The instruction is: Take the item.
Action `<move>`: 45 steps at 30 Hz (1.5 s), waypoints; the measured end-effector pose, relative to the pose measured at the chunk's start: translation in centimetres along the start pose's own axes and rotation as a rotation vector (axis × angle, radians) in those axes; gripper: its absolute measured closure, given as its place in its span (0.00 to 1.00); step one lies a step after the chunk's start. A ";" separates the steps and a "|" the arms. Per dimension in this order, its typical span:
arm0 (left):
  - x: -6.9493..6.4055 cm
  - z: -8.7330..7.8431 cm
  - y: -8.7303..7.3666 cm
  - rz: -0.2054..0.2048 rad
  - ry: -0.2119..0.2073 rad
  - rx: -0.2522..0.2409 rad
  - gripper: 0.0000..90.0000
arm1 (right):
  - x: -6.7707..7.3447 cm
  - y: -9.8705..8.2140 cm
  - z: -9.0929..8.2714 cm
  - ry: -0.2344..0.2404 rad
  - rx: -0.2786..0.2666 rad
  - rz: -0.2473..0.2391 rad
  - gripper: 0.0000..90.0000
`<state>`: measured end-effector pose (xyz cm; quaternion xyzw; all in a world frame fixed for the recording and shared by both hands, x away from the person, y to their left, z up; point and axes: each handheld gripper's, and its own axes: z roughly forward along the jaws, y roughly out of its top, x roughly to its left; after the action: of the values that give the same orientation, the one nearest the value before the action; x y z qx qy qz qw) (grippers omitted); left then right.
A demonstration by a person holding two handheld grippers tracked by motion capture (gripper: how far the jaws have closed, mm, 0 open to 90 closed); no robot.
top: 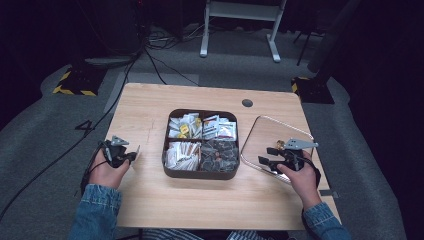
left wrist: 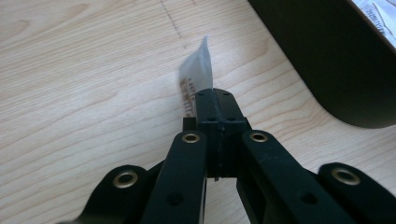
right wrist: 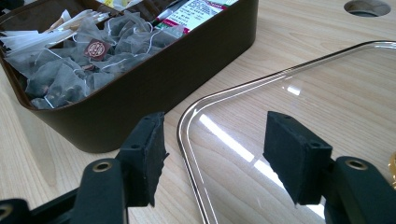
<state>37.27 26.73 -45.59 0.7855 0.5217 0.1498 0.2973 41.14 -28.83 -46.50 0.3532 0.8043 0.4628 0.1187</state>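
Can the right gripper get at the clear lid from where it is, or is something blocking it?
Probably yes. The right gripper stands open right over the clear lid's near rim, with nothing between; the brown box sits off to one side.

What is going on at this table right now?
A person at a wooden table works with a tool in each hand. The left tool is shut on a small white sachet, held just over the table left of a brown four-compartment box filled with tea bags and sachets. The right tool is open, its jaws either side of the rim of the box's clear lid, which lies flat to the right of the box.
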 end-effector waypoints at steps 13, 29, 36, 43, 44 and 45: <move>-0.6 1.6 -0.2 -0.012 -0.079 0.025 0.97 | 0.1 0.0 0.1 0.002 0.004 0.007 0.43; -1.7 -0.7 1.0 0.017 -0.102 -0.186 0.48 | -0.3 -0.1 0.1 -0.009 0.003 0.008 0.43; -1.7 -1.4 1.5 0.018 -0.087 -0.232 0.46 | -1.0 -0.2 -0.7 -0.036 -0.015 0.027 0.43; -1.1 -1.5 1.9 -0.002 -0.030 -0.259 0.46 | -1.8 -0.3 -2.2 -0.087 -0.043 0.046 0.43; -1.1 -1.5 2.0 -0.004 -0.025 -0.266 0.46 | -2.0 -0.4 -2.4 -0.098 -0.047 0.050 0.43; -1.1 -1.5 2.0 -0.001 -0.021 -0.271 0.46 | -2.1 -0.4 -2.7 -0.107 -0.047 0.052 0.43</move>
<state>37.50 25.66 -43.09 0.7392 0.4941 0.2106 0.4063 41.12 -32.16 -45.66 0.3953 0.7762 0.4651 0.1575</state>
